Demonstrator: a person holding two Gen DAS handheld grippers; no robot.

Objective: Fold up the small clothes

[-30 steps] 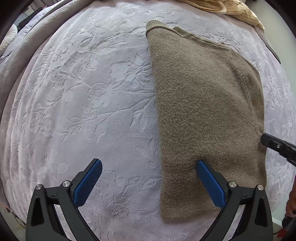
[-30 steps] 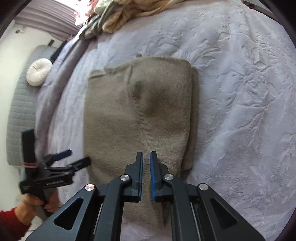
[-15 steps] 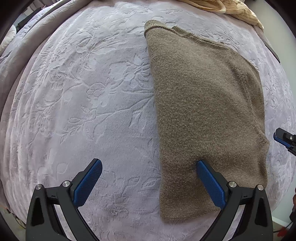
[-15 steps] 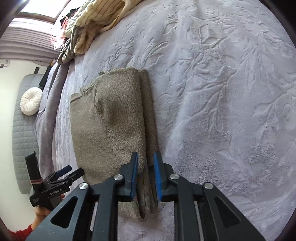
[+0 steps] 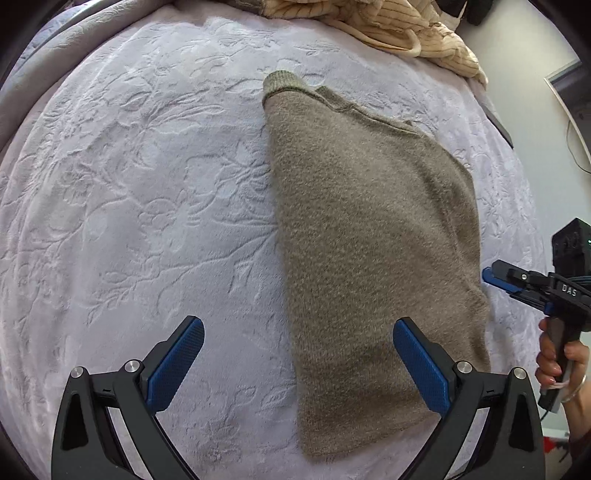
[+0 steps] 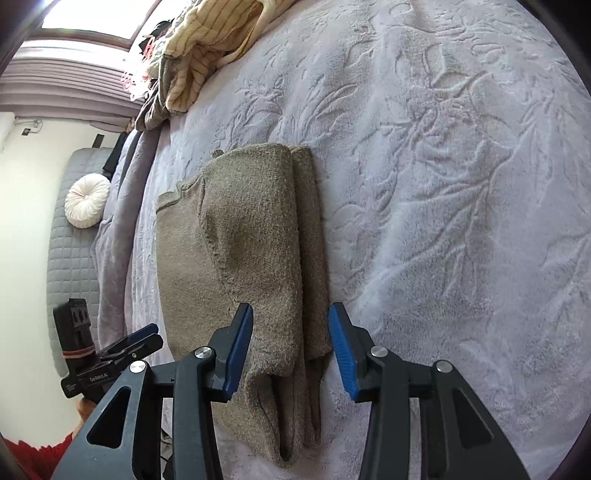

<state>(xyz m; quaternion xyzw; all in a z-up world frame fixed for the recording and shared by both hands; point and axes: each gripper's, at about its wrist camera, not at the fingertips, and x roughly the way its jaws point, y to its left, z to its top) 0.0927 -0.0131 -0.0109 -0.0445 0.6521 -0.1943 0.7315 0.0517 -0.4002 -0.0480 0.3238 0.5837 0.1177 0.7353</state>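
A taupe knit sweater (image 5: 373, 236) lies folded lengthwise on the lilac embossed blanket (image 5: 147, 192). My left gripper (image 5: 297, 363) is open above the sweater's near left edge, one finger over the knit, one over the blanket. My right gripper (image 6: 290, 345) is open, its jaws astride the sweater's (image 6: 251, 258) folded right edge near the hem, empty. The right gripper also shows at the far right of the left wrist view (image 5: 495, 277), beside the sweater's edge. The left gripper shows at the lower left of the right wrist view (image 6: 144, 338).
A heap of cream striped clothes (image 5: 399, 29) lies at the far end of the bed, also in the right wrist view (image 6: 207, 48). A grey quilted headboard (image 6: 70, 273) with a round white cushion (image 6: 86, 201) stands at the left. The blanket (image 6: 461, 184) spreads right of the sweater.
My right gripper has opened from shut and swung over to the sweater's folded right edge. My left gripper has drawn back slightly and stayed open.
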